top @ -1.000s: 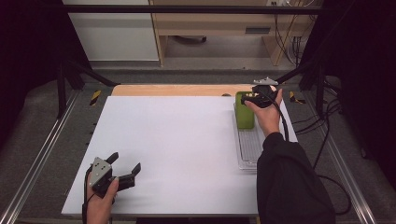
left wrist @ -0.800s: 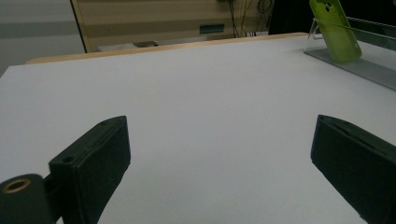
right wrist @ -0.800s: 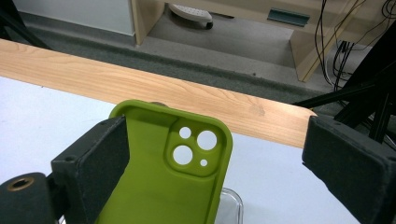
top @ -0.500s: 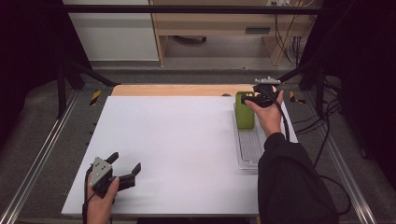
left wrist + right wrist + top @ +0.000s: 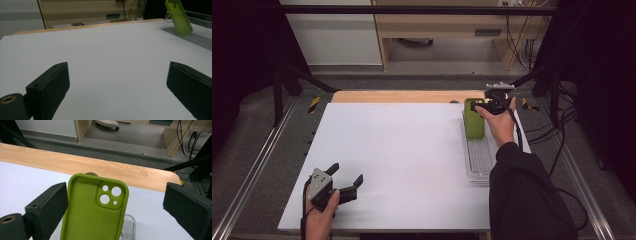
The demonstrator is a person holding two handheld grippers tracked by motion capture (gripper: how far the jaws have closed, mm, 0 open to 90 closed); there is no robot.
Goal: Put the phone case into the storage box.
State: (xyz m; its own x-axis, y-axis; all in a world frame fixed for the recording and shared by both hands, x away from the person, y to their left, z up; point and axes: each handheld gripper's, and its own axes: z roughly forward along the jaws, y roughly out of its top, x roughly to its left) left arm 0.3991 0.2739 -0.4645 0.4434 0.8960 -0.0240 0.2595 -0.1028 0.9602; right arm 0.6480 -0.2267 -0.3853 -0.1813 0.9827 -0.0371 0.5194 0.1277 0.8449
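Here the white table carries a clear stand along its right edge, with a green phone case propped upright at the stand's far end. The right gripper hovers at the case, jaws apart around it, not yet touching; judging by this, closing comes next. The left gripper idles, jaws apart, near the front-left corner. Nothing obstructs.

The high view looks forward and down on the table. Each gripper view looks along its jaws; all three share the green phone case.
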